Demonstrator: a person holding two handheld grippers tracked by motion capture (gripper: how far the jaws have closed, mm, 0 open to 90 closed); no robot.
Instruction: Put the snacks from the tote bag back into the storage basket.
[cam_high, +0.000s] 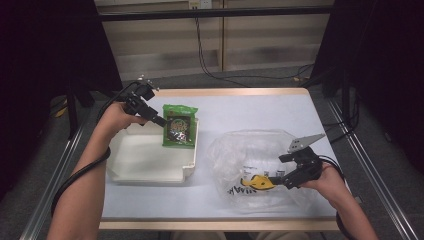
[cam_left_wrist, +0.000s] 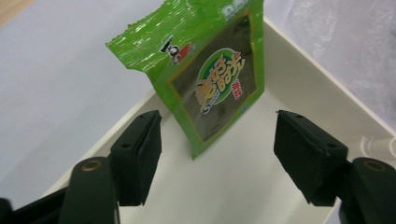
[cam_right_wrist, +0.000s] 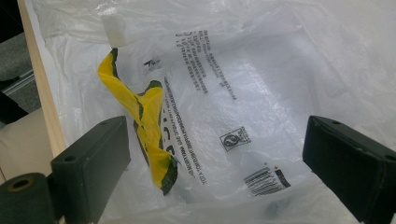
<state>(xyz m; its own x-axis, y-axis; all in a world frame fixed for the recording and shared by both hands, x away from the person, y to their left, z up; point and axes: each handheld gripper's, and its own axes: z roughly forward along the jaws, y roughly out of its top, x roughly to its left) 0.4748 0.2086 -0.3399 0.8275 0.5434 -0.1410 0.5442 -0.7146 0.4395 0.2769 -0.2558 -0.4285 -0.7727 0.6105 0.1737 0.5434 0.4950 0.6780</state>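
A green snack packet (cam_high: 180, 125) leans tilted against the far right wall of a white tray (cam_high: 145, 165). My left gripper (cam_high: 162, 122) is at the packet's left side. In the left gripper view the packet (cam_left_wrist: 210, 74) stands just ahead of the tray wall (cam_left_wrist: 299, 93), and my left gripper (cam_left_wrist: 217, 126) is open, its pads apart from the packet's lower corner. A crumpled clear plastic bag (cam_high: 250, 155) with a yellow print (cam_high: 260, 182) lies at the right. My right gripper (cam_high: 281, 170) hovers open at its right side. In the right gripper view the bag (cam_right_wrist: 261, 70) lies under the spread jaws of my right gripper (cam_right_wrist: 215, 135).
The white tabletop (cam_high: 250, 110) has a wooden edge (cam_high: 215, 224) at the front. Metal rails (cam_high: 372, 165) run along both sides. Black curtains and cables (cam_high: 210, 60) stand behind the table.
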